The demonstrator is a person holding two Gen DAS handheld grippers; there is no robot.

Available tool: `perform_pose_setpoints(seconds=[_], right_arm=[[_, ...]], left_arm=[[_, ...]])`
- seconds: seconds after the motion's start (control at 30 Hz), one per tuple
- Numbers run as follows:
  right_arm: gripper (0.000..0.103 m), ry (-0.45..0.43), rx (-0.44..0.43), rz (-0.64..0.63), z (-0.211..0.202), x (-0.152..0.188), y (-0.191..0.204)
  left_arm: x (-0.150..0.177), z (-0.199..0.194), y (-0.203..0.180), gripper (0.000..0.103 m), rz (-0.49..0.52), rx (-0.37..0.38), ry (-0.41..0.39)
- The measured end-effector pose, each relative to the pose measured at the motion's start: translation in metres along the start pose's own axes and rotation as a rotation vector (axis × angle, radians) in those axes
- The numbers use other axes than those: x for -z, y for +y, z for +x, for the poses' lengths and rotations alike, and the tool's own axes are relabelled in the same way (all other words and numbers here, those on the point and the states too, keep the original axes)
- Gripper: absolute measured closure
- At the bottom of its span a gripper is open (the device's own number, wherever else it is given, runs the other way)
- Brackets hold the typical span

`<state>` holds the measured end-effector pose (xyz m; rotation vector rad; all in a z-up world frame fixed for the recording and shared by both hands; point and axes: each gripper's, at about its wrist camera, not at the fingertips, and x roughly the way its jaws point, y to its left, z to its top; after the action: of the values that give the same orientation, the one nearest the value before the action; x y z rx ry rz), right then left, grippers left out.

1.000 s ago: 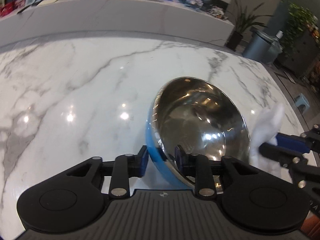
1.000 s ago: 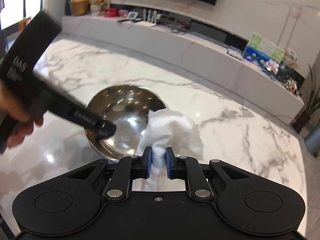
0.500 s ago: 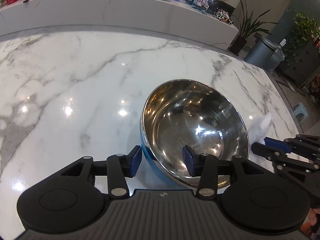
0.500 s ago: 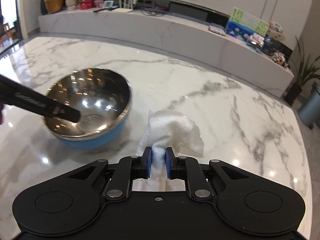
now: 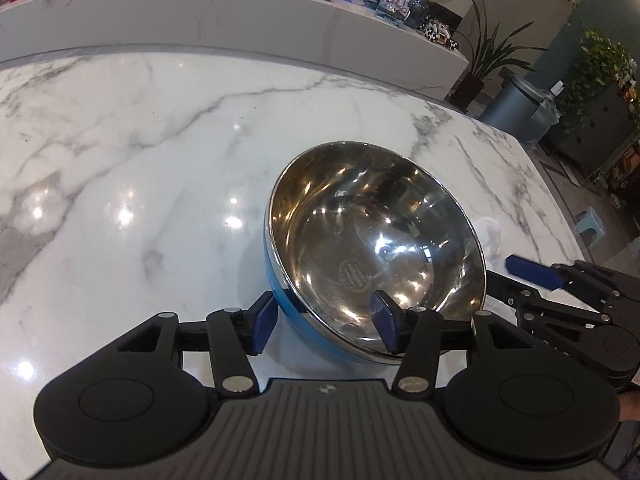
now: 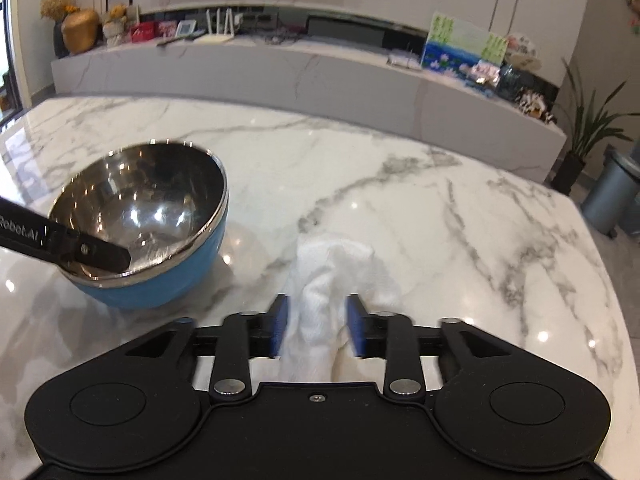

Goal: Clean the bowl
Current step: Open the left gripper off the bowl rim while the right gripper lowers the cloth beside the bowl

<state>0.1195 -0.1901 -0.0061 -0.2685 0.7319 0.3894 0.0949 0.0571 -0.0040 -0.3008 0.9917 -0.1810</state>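
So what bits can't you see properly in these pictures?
- Left wrist view: the bowl hides most of the white cloth.
- Right wrist view: the cloth's near end is hidden under the right gripper.
- The left gripper covers the bowl's near rim.

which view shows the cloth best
The right wrist view: the cloth lies whole on the table between the open right gripper. The left wrist view shows only a corner behind the bowl.

The bowl (image 6: 138,226) stands on the table (image 6: 440,220), the cloth (image 6: 340,268) just right of it.
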Motion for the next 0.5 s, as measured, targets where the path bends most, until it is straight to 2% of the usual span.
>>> perform_pose_setpoints(seconds=[0.23,0.4,0.5], right_arm=[[0.057,-0.031,0.024,0.029,-0.022,0.010,0.008],[0.044,-0.070,0.033,0.123,-0.035,0.022,0.010],[0.043,-0.065,0.030,0.183,-0.040,0.027,0.014]], left_arm=[[0.003,-0.001,-0.001,0.052,-0.006,0.011,0.000],[0.006,-0.002,-0.003,0.051,-0.010,0.018,0.006],[0.009,-0.003,-0.005,0.051,-0.013,0.020,0.008]])
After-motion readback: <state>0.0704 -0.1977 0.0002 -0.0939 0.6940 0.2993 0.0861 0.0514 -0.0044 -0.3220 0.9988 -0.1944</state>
